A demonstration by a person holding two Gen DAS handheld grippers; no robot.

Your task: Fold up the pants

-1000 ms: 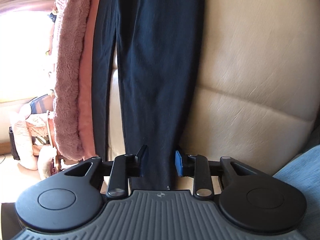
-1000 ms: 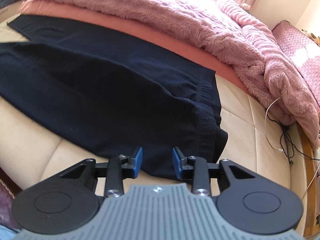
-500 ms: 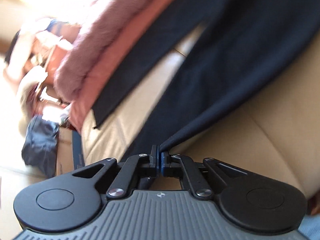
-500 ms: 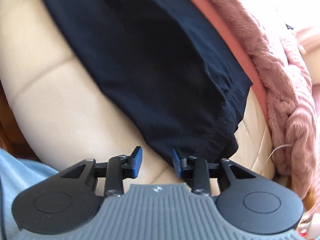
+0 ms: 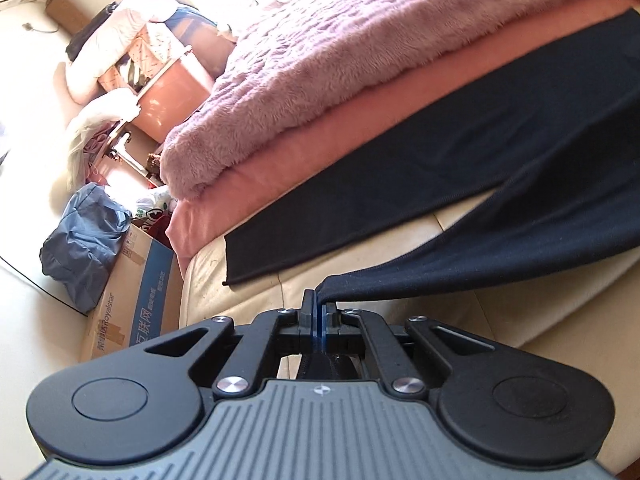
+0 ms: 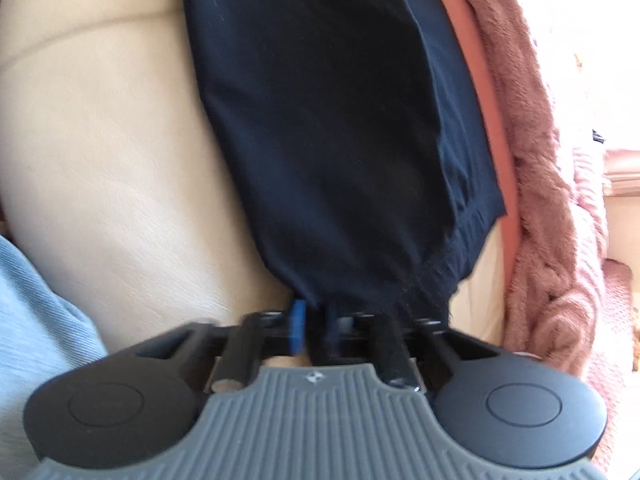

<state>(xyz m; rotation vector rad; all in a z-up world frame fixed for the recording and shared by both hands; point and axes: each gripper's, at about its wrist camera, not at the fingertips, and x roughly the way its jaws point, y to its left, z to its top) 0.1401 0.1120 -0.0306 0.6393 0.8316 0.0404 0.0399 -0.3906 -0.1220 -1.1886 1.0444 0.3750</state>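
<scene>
Dark navy pants [image 5: 500, 152] lie on a cream leather cushion [image 5: 360, 256]. My left gripper [image 5: 319, 312] is shut on the hem of the near leg, lifted off the cushion; the far leg lies flat beside a pink blanket. In the right wrist view, my right gripper [image 6: 314, 320] is nearly closed on the waistband corner of the pants [image 6: 340, 128], with fabric between its blue pads [image 6: 297, 322]; the view is blurred.
A fluffy pink blanket [image 5: 360, 60] on a salmon sheet [image 5: 280, 168] lies along the far side of the pants, also in the right wrist view [image 6: 552, 200]. A cardboard box [image 5: 140, 300], a blue bag [image 5: 80, 248] and clutter sit on the floor. Blue denim [image 6: 36, 320] is at left.
My left gripper closed on the leg hem and lifted it, swinging its view. My right gripper moved in and closed on the waistband corner.
</scene>
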